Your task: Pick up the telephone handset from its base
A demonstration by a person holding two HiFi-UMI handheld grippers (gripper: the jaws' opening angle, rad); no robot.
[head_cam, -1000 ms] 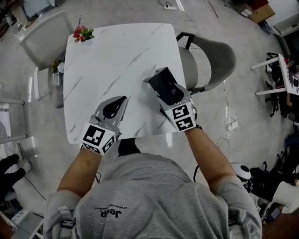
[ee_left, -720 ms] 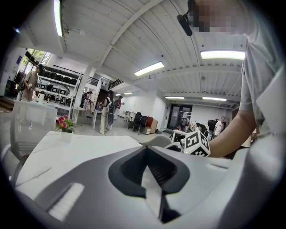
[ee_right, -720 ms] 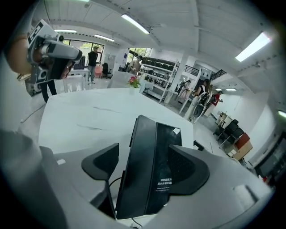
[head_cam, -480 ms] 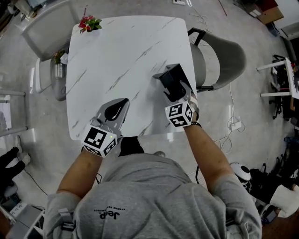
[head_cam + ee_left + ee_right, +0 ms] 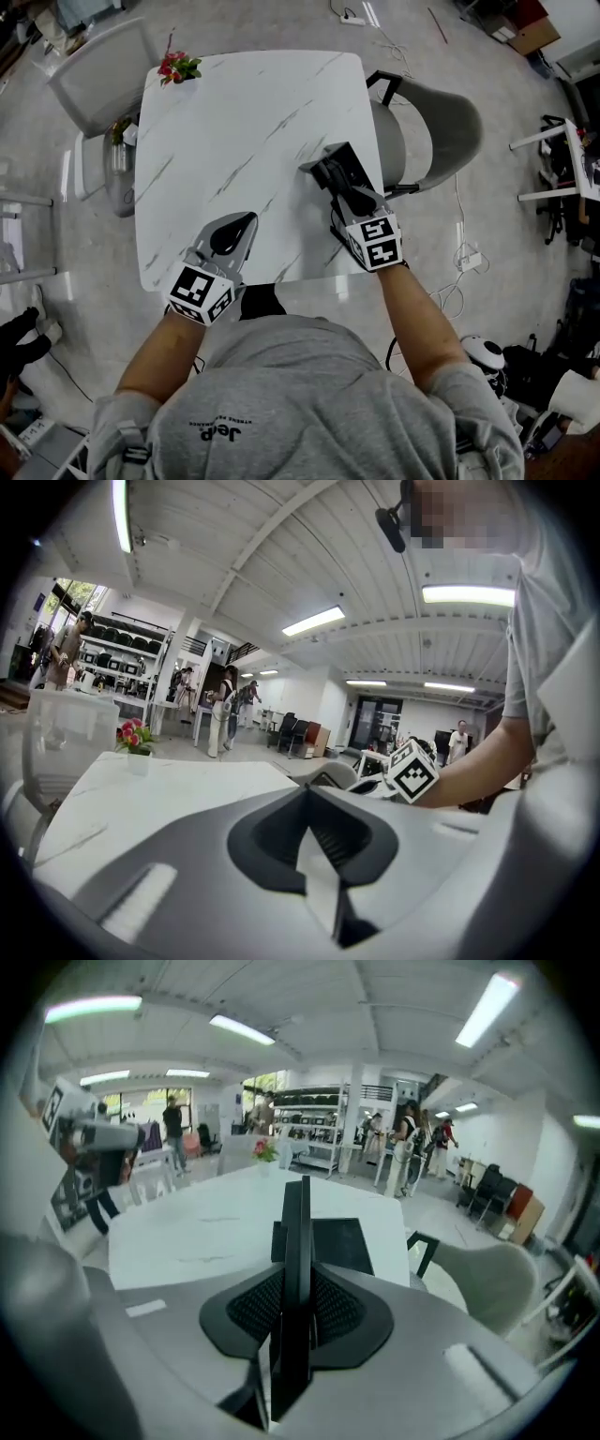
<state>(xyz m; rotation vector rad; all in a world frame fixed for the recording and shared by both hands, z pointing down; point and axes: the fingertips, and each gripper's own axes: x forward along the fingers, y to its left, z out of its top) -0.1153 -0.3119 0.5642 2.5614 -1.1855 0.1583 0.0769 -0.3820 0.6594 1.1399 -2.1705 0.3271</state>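
Note:
A black telephone base (image 5: 337,157) sits near the right edge of the white marble table (image 5: 234,122). My right gripper (image 5: 349,194) has just been closing, and its pads now press on the black handset (image 5: 339,180). In the right gripper view the handset (image 5: 300,1222) stands edge-on between the jaws of the right gripper (image 5: 296,1321), with the base (image 5: 342,1241) just beyond. I cannot tell whether the handset has left the base. My left gripper (image 5: 234,230) rests over the table's near edge, shut and holding nothing; in its own view the left gripper (image 5: 314,841) shows nothing between the jaws.
A small vase of red flowers (image 5: 172,67) stands at the table's far left corner. A grey chair (image 5: 441,131) is right of the table beside the phone, another chair (image 5: 94,75) at the far left. Cables lie on the floor at the right.
My right gripper has come down over the phone and its jaws have closed from wide open onto the handset. The left gripper has hardly moved.

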